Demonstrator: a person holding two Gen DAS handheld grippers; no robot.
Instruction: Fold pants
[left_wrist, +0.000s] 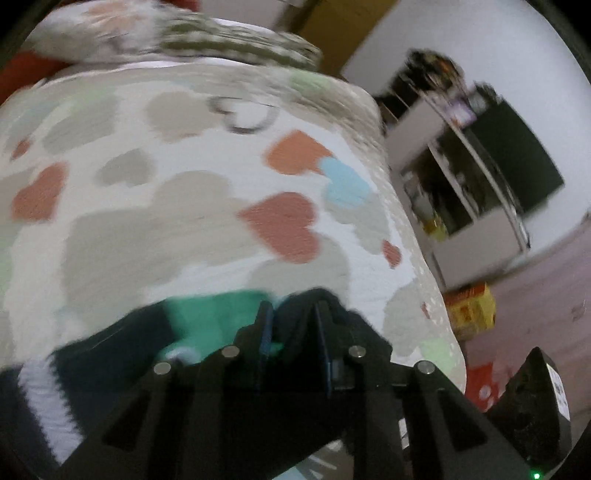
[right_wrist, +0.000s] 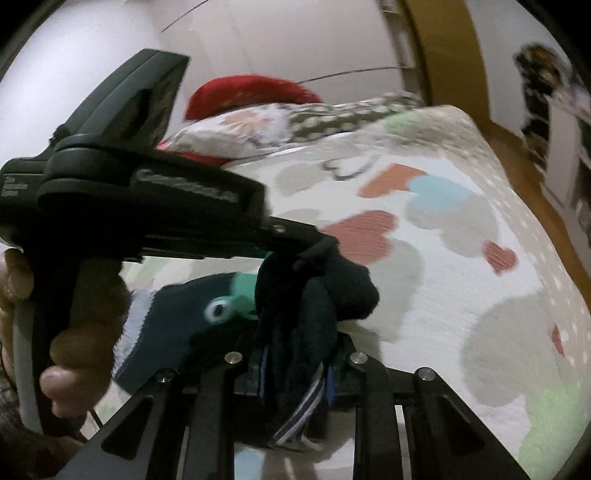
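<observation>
one pair of dark navy pants (right_wrist: 314, 295) with a green patch lay bunched on one heart-print bedspread (right_wrist: 461, 277). two grippers pinched it: the left gripper (left_wrist: 293, 314) nipped an edge, the right gripper (right_wrist: 295, 354) clamped a striped fold, both angled downward.

I can read almost nothing here. In the right wrist view, raised lettering runs along the black body of the left hand-held gripper (right_wrist: 295, 254), at about ten o'clock, but it is too blurred to make out. Small white print (right_wrist: 14, 189) at its nine o'clock end is likewise unreadable.
</observation>
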